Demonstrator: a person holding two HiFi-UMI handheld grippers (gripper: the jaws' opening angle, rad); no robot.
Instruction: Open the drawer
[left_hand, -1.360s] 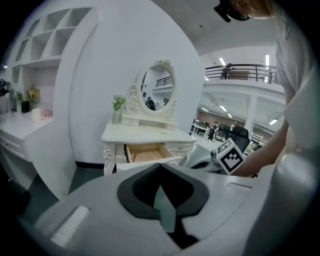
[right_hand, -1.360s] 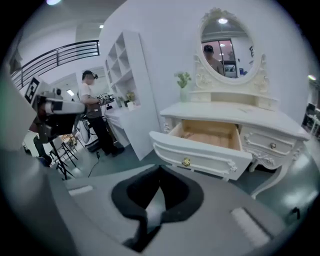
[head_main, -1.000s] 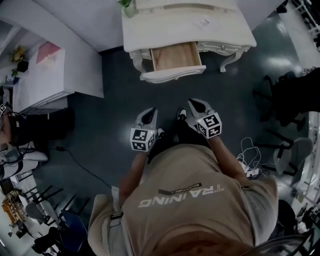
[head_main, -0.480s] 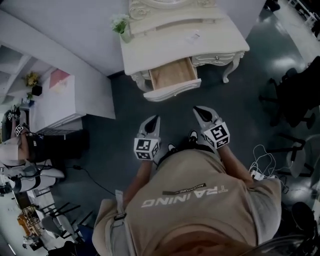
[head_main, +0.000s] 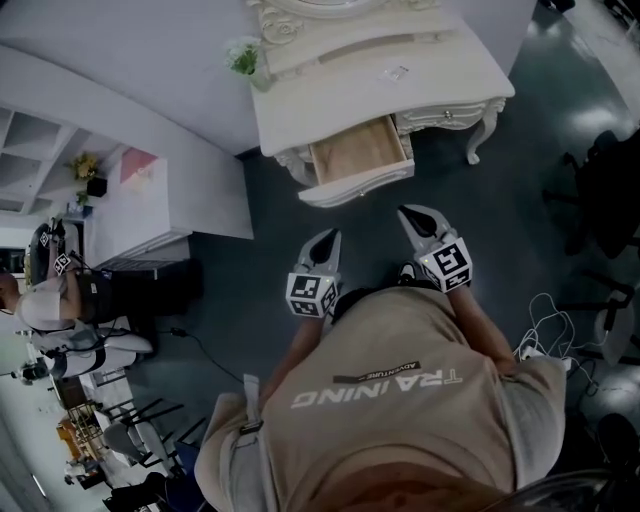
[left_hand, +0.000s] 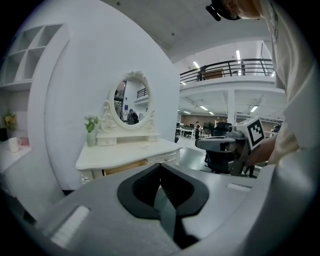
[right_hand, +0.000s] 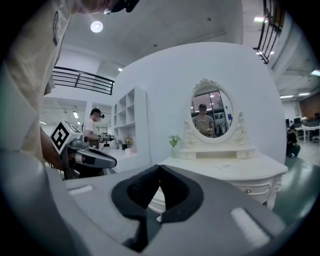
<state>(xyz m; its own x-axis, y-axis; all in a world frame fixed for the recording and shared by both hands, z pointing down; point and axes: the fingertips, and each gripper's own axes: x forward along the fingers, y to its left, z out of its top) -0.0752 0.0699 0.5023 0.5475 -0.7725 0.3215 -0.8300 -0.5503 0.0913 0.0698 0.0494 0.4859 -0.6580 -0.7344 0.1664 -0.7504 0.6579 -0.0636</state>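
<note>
A white dressing table (head_main: 420, 75) stands against the wall, and its left drawer (head_main: 360, 152) is pulled out, showing a bare wooden bottom. The drawer's wood also shows under the tabletop in the left gripper view (left_hand: 125, 167). My left gripper (head_main: 330, 236) hangs in the air just short of the drawer front, shut and holding nothing. My right gripper (head_main: 405, 211) is level with it to the right, also shut and empty. Both point at the table without touching it. In each gripper view the jaws meet at the tip, left gripper (left_hand: 160, 165) and right gripper (right_hand: 160, 167).
An oval mirror (left_hand: 129, 102) and a small vase of flowers (head_main: 245, 58) sit on the table. The right drawer (head_main: 447, 115) is closed. A white cabinet (head_main: 140, 205) stands at the left, dark chairs (head_main: 610, 180) at the right, cables (head_main: 555, 330) on the floor. Another person (head_main: 45, 300) is far left.
Both grippers have risen and drifted right in the head view, staying shut and empty. The drawer is pulled out as far as before.
</note>
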